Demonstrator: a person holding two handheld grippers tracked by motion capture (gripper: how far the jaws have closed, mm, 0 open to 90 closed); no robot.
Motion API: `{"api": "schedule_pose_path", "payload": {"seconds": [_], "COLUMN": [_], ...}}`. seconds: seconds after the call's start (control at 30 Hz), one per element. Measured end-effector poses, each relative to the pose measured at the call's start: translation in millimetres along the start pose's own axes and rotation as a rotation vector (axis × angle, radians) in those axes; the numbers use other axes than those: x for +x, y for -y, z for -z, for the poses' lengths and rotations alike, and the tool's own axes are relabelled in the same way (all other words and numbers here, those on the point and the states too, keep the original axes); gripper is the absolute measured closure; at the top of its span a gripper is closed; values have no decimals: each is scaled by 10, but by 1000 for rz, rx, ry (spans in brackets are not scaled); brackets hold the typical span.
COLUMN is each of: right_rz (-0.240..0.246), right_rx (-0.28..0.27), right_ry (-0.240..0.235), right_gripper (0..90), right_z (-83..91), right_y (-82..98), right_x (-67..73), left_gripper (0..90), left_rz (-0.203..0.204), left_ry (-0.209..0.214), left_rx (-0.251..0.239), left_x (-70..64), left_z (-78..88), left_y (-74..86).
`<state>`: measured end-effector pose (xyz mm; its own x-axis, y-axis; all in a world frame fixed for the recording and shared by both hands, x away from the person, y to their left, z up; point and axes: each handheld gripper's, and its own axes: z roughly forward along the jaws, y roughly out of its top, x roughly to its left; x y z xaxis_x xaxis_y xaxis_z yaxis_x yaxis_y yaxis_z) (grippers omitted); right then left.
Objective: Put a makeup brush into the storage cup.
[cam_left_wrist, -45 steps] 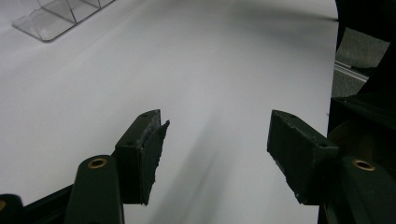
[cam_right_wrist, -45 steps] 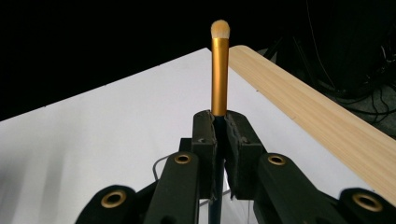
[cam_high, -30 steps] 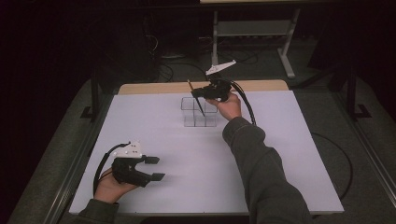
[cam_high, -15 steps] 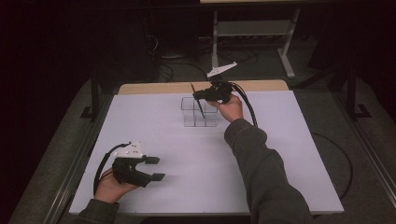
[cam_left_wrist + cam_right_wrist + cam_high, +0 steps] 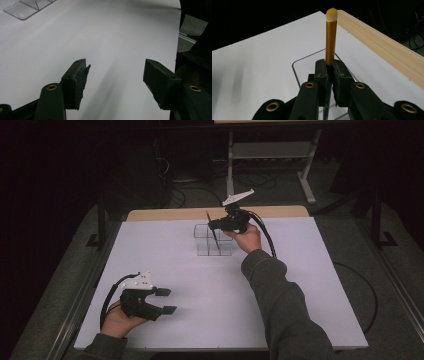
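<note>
Right now, quick notes from beside the counter:

Right gripper [image 5: 329,68]: pinching a makeup brush [image 5: 331,35] low on its gold handle, bristle tip up; jaws pressed tight on it w/ no gap.
Why held so: prob. to keep the brush near upright so its lower end can drop straight into the clear organizer [image 5: 212,240].
Brush location: above the organizer, towards the far side of the counter [image 5: 300,285]; in the high view it leans a bit. Can't tell if its lower end touches the floor of a compartment.
Left gripper [image 5: 116,77]: spread, nothing between the jaws; sits low over the near left part of the counter, well apart from the organizer. Looks parked, out of the way.
Edges: wooden strip [image 5: 384,47] runs along the far edge just behind the organizer; little room there.
Compartment walls: thin, see-through, easy to clip w/ the handle.
Open room: bare white surface all around the organizer on the near, left & right sides; plenty of space to pull back towards the person.
</note>
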<state>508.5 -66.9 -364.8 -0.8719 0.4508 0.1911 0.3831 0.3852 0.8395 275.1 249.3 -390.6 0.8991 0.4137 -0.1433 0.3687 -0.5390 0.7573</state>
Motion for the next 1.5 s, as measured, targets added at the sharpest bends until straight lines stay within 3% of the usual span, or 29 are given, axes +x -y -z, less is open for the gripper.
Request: {"api": "schedule_pose_path", "payload": {"seconds": [0.77, 0.97, 1.5], "right_rz": [4, -13, -13], "right_rx": [45, 68, 59], "right_ry": [3, 8, 37], "right_gripper": [810, 731, 685], "right_z": [-50, -69, 183], "right_y": [56, 72, 138], "right_x": [25, 33, 64], "left_gripper": [349, 347, 339], "left_rz": [-3, -1, 2], "left_ry": [-3, -9, -32], "left_rx": [10, 16, 26], "left_x": [-8, -6, 8], "left_z": [-18, -13, 20], "left_y": [14, 22, 41]}}
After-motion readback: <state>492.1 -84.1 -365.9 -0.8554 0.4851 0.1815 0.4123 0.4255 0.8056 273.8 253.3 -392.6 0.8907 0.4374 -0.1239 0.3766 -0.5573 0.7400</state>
